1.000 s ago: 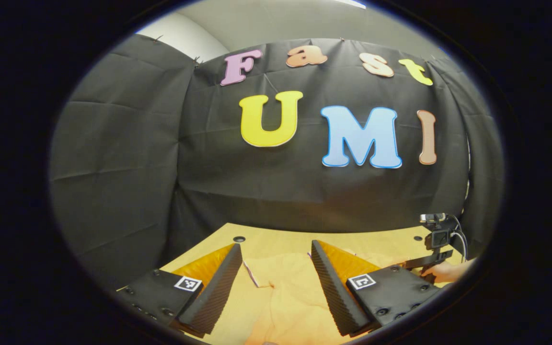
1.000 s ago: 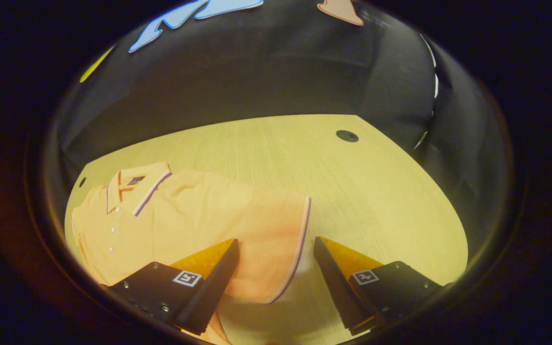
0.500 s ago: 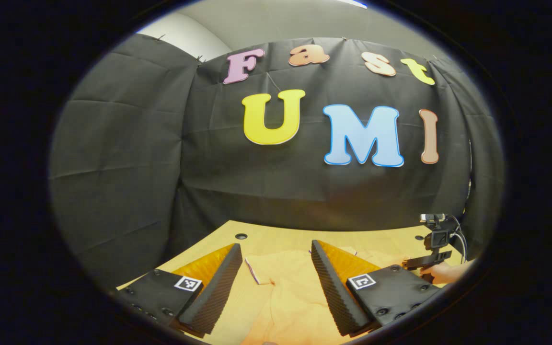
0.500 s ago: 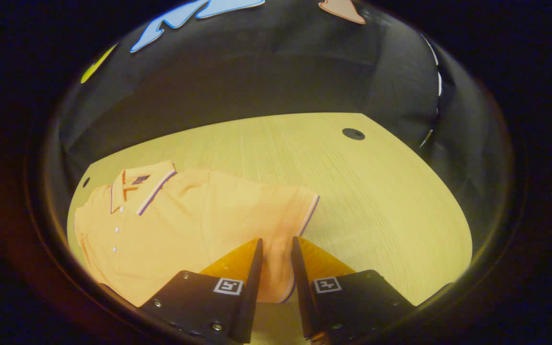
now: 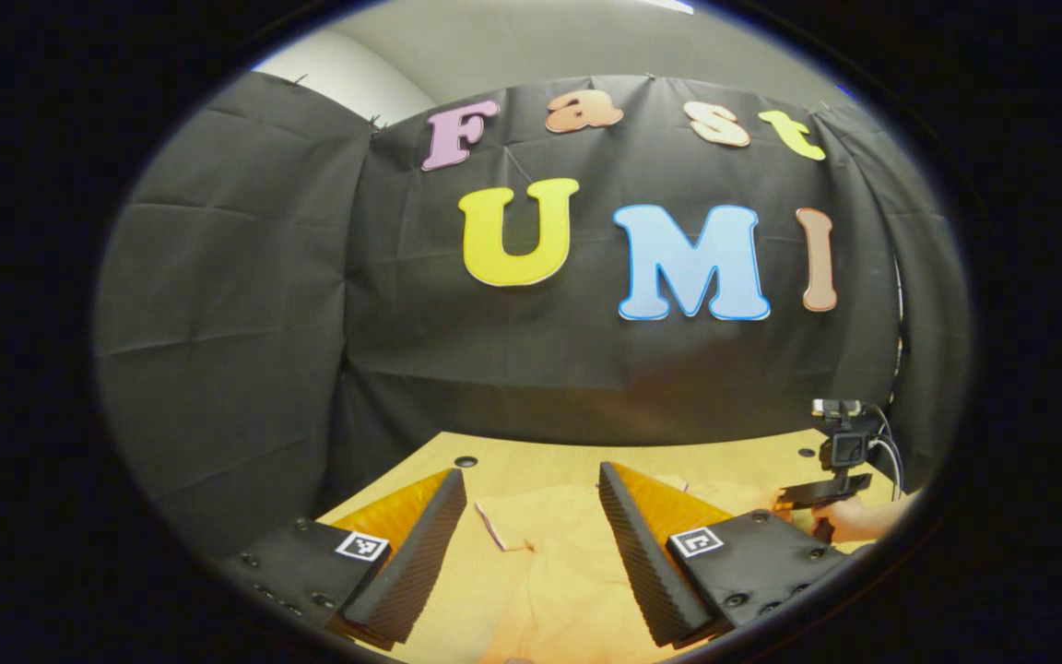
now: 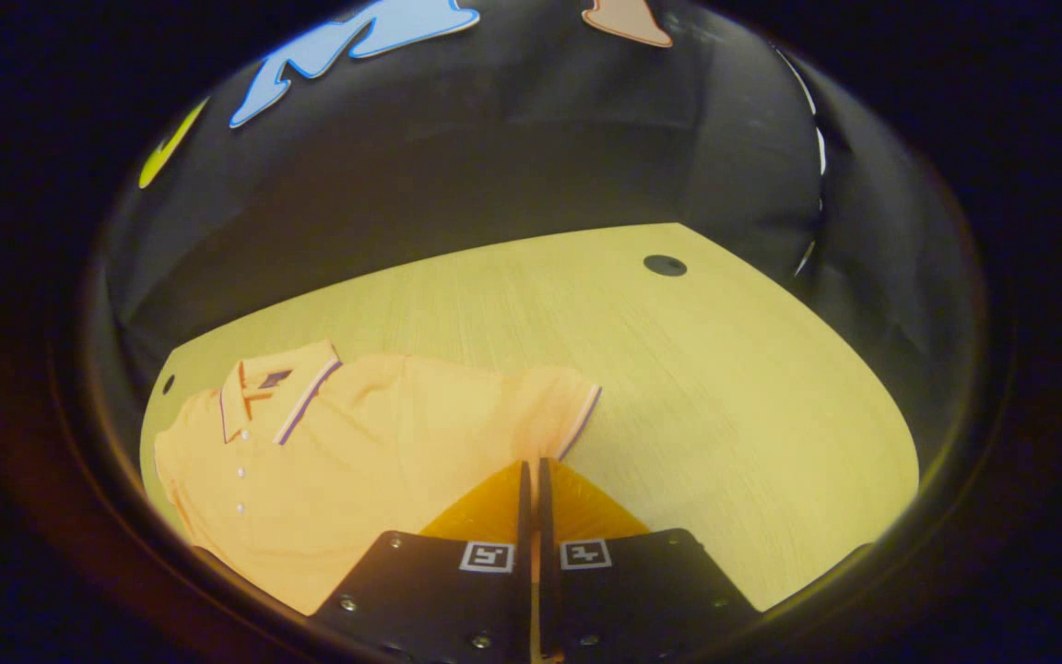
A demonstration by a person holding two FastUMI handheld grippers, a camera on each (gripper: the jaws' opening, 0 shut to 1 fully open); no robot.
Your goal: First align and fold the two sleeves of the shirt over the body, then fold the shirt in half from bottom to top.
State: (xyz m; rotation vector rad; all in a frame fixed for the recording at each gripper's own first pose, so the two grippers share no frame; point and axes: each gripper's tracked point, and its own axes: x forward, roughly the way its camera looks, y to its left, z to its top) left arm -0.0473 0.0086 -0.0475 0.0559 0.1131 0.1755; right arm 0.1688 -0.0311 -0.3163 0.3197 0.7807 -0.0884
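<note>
Your right claw has its fingers pressed together on the shirt's sleeve, a thin line of cloth between them, just behind the striped cuff. The shirt lies flat on the table, collar toward the far left corner and button placket running down toward the near left edge. To the right of the sleeve you have a wide stretch of bare table reaching to the far edge and the right edge, with a small round hole near the far right corner and another hole at the left edge beside the collar. The black cloth wall stands straight behind the far edge. Your left claw stands wide open above the shirt, gripping nothing; the other sleeve's striped cuff lies between its fingers, nearer the left finger, and whether the fingers touch the cloth cannot be told. From the left gripper view you see the table's far edge close ahead, a hole near it, and the wall wrapping round on the left. That view also shows, far right, your hand holding the other gripper's body with its small camera and cable, which stand over the table's right part. The right gripper view shows the collar and buttons.
</note>
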